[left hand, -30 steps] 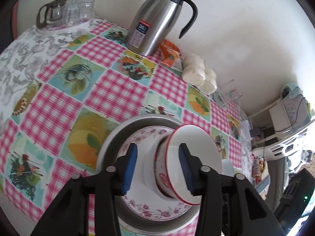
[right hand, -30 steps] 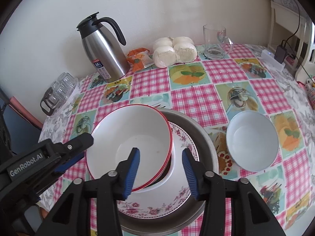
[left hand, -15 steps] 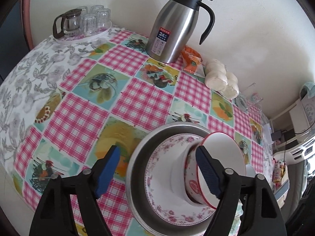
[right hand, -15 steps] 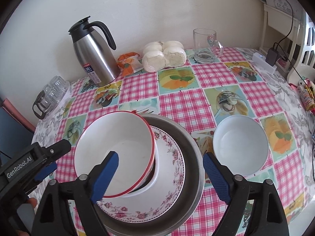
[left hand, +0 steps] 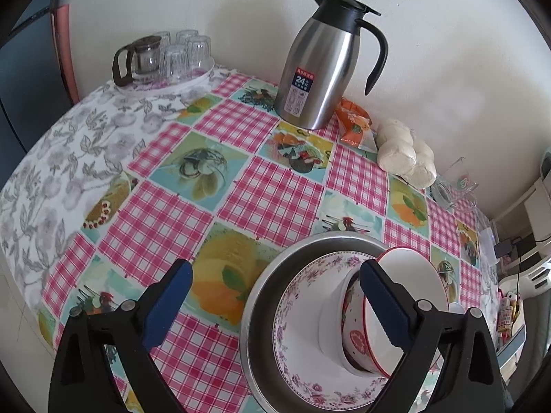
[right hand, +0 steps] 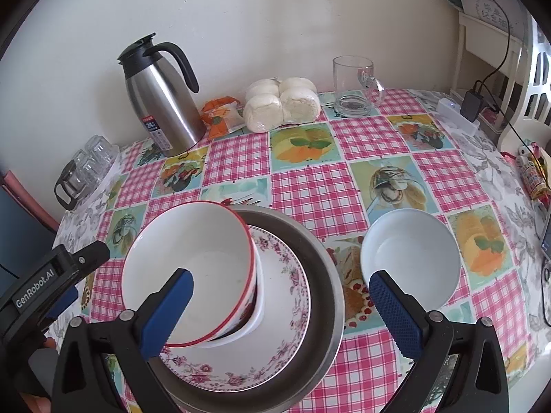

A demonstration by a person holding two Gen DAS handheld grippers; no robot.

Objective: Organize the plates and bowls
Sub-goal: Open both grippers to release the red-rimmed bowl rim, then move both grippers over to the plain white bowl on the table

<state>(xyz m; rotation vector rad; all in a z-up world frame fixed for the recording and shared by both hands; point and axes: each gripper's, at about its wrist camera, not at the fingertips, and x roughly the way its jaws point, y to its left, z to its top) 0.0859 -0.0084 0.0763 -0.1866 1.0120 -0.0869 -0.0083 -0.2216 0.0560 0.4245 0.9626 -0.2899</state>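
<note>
A red-rimmed bowl (right hand: 193,268) is nested in a white bowl (right hand: 256,306) on a floral plate (right hand: 286,313) inside a metal basin (right hand: 323,275). A separate white bowl (right hand: 411,258) sits on the table to the basin's right. My right gripper (right hand: 280,313) is open, above the near side of the stack. My left gripper (left hand: 275,306) is open, to the left of the stack; the red-rimmed bowl (left hand: 409,309), plate (left hand: 303,313) and basin (left hand: 261,296) show there. The left gripper's body also shows in the right wrist view (right hand: 51,282).
A steel thermos (right hand: 162,99), an orange packet (right hand: 220,117), bagged buns (right hand: 280,103) and a glass mug (right hand: 354,86) line the wall. A tray of glasses (left hand: 165,62) stands at the table's far left corner. A white shelf with cables (right hand: 482,79) stands right.
Both grippers have opened wide and pulled back from the red-rimmed bowl, which now rests in the stack. The left gripper drew away to the left.
</note>
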